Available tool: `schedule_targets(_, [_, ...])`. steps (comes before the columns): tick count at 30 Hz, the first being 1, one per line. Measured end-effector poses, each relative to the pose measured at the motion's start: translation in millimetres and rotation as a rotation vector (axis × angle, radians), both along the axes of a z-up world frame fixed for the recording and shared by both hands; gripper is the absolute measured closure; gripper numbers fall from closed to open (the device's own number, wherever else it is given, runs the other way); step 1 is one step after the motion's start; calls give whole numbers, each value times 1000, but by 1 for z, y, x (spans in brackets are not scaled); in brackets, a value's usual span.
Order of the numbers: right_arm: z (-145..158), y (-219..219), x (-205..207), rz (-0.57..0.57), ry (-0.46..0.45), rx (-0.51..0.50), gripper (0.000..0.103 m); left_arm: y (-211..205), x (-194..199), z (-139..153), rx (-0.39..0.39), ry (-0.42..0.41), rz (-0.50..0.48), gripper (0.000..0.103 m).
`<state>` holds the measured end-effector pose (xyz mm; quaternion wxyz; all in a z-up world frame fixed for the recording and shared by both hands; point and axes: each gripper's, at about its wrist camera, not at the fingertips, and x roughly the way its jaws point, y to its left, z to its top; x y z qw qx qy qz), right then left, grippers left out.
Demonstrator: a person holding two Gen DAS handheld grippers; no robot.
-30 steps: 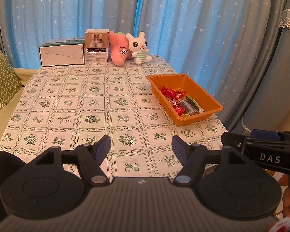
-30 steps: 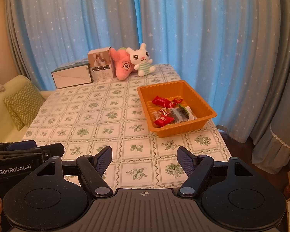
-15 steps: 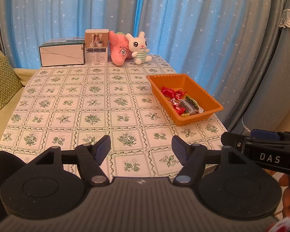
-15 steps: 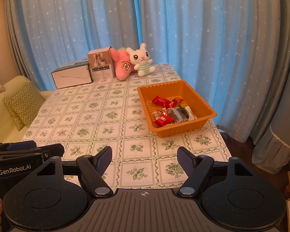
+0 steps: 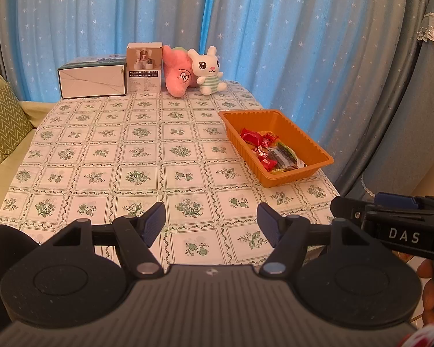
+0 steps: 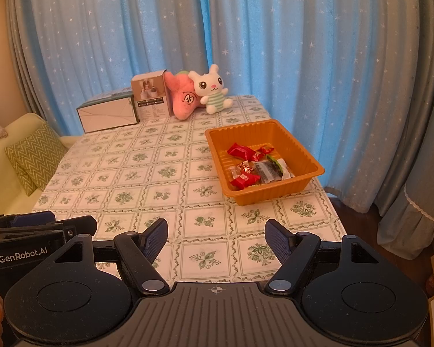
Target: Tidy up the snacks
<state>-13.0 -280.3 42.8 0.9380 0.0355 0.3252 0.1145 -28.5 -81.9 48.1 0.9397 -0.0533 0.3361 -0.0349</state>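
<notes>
Both grippers hover above the near edge of the table (image 5: 72,156), each with jaws spread wide and nothing between them. The left gripper (image 5: 211,221) sees the orange tray (image 5: 312,146) ahead and to its right, near the table's right edge; the right gripper (image 6: 216,235) has the same tray (image 6: 306,156) almost straight ahead, slightly right. The snacks (image 6: 256,167) lie inside the tray: red wrapped candies and a clear packet with something dark, though the wrappers overlap too much to count them surely. Nothing stands on the patterned cloth between either gripper and the tray.

Far ahead, at the table's back edge against the blue starred curtain (image 5: 275,43), stand a flat white box (image 5: 91,79), an upright carton (image 5: 144,68) touching it, a pink plush (image 5: 178,72) and a white bunny plush (image 5: 208,70) leaning together. Left of the left gripper, off the table, sits a pale sofa with a green zigzag cushion (image 5: 3,125). In the left wrist view, the right gripper shows at the right margin.
</notes>
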Motion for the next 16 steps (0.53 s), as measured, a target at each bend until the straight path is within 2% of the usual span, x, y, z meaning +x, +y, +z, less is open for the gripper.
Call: schedule_targets(16, [0,2,-1,0,-1,3,29,1,-1,-2,-14,-9,-4,35])
